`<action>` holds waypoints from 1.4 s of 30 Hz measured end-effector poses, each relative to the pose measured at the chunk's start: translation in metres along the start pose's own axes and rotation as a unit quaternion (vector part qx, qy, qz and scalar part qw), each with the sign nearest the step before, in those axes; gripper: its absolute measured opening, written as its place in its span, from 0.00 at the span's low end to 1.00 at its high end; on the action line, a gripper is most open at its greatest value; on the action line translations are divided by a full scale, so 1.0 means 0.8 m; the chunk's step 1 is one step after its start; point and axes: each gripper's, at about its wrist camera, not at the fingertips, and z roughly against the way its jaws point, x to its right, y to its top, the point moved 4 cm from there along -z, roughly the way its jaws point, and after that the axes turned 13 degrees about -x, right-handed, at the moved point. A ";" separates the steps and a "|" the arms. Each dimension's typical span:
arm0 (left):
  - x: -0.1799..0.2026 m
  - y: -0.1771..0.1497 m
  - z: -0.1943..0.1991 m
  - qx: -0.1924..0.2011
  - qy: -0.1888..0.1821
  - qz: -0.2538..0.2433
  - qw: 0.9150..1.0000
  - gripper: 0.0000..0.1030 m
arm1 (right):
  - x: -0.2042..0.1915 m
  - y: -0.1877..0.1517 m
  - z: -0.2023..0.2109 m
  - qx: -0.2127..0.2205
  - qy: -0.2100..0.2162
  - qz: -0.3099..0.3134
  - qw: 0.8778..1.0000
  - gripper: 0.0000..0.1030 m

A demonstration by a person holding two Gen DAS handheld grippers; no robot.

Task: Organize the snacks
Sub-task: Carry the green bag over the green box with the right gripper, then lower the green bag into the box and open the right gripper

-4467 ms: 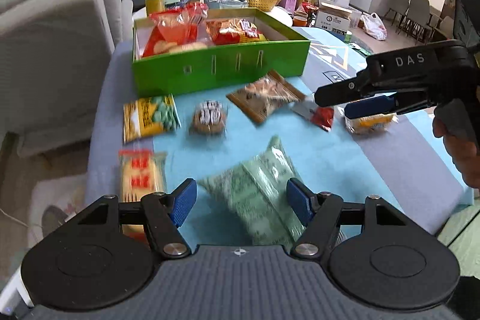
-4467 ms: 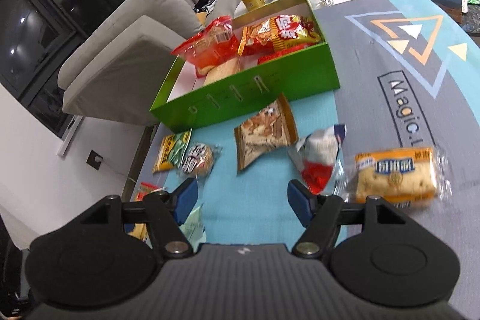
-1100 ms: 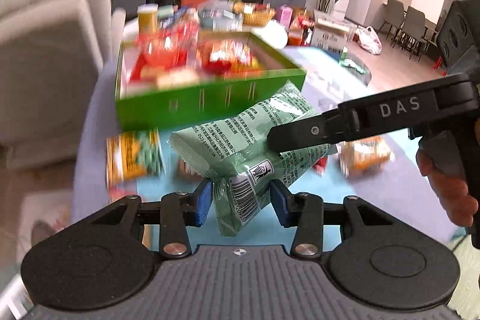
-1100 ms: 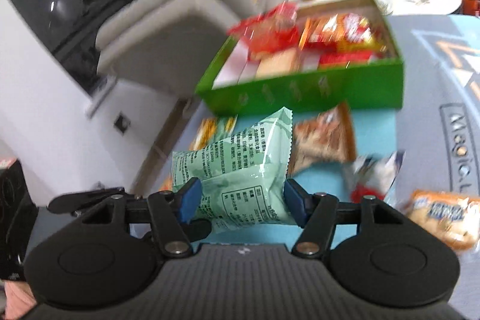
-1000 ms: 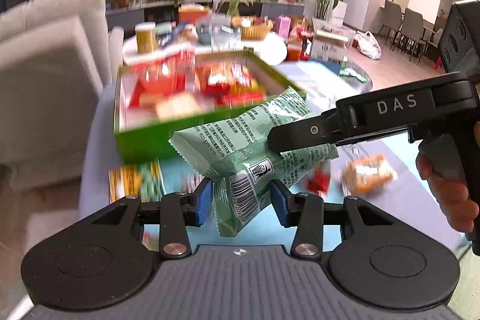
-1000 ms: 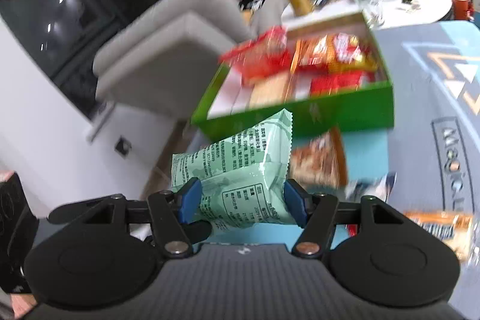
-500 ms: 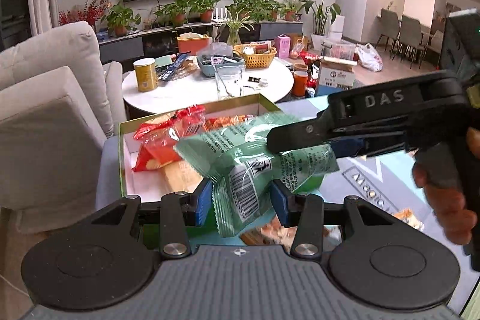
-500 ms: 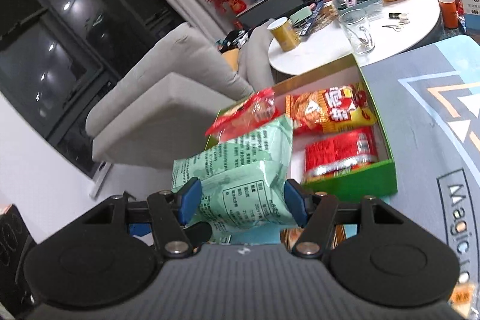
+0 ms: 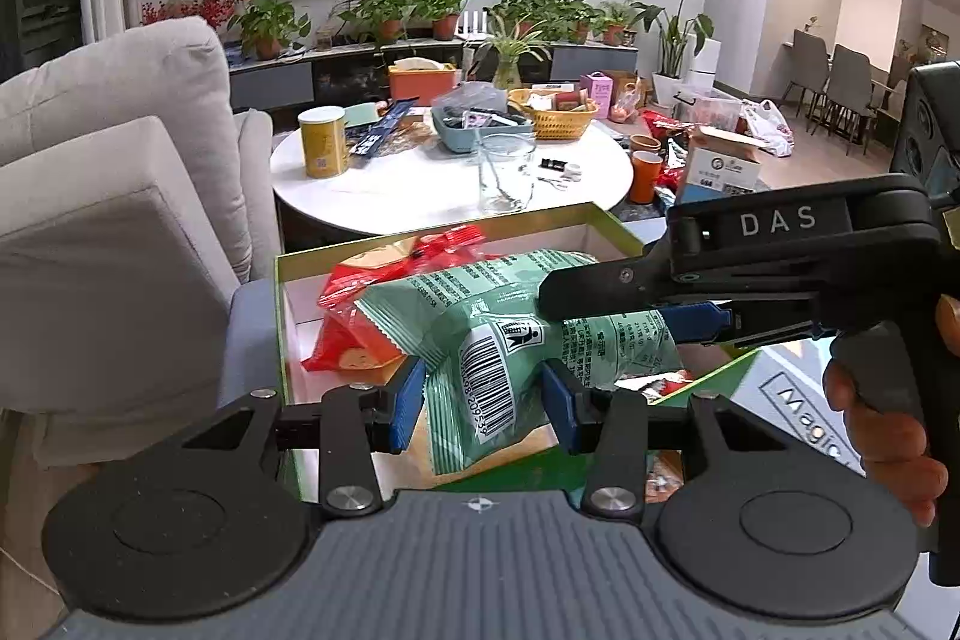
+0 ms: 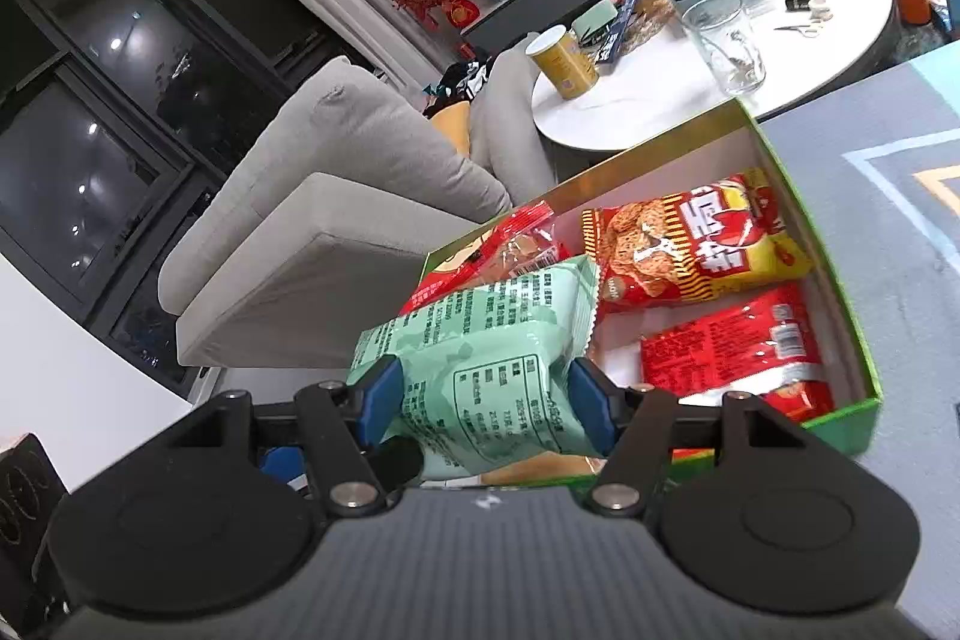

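A pale green snack bag [image 9: 492, 334] hangs over the green box [image 9: 281, 316], held at both ends. My left gripper [image 9: 483, 403] is shut on its barcode end. My right gripper [image 10: 483, 400] is shut on the other end of the green bag [image 10: 492, 370]; it also shows from the side in the left wrist view [image 9: 690, 298]. The green box [image 10: 840, 304] holds a red clear bag [image 10: 492, 250], a red-yellow chip bag [image 10: 690, 244] and a red packet [image 10: 732, 346]. The bag hides the box's near left part.
A grey sofa [image 9: 108, 232] stands left of the box. Behind the box is a round white table [image 9: 432, 178] with a glass [image 9: 504, 172], a yellow can [image 9: 324, 148] and baskets. The printed table mat [image 10: 900, 196] lies right of the box.
Both grippers have carried the green bag forward and up from the table to over the box. The loose snacks on the mat have dropped out of view.
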 end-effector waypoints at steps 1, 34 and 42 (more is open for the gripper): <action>-0.003 0.000 -0.003 -0.001 0.000 0.003 1.000 0.39 | -0.001 0.000 -0.003 -0.002 0.000 0.000 1.000 0.80; -0.047 -0.019 -0.034 -0.044 0.028 0.041 0.998 0.44 | 0.016 -0.004 -0.034 -0.027 -0.005 -0.005 1.000 0.80; -0.036 -0.034 -0.008 -0.037 0.038 0.036 0.998 0.46 | 0.005 -0.022 -0.023 -0.038 -0.001 -0.004 0.999 0.81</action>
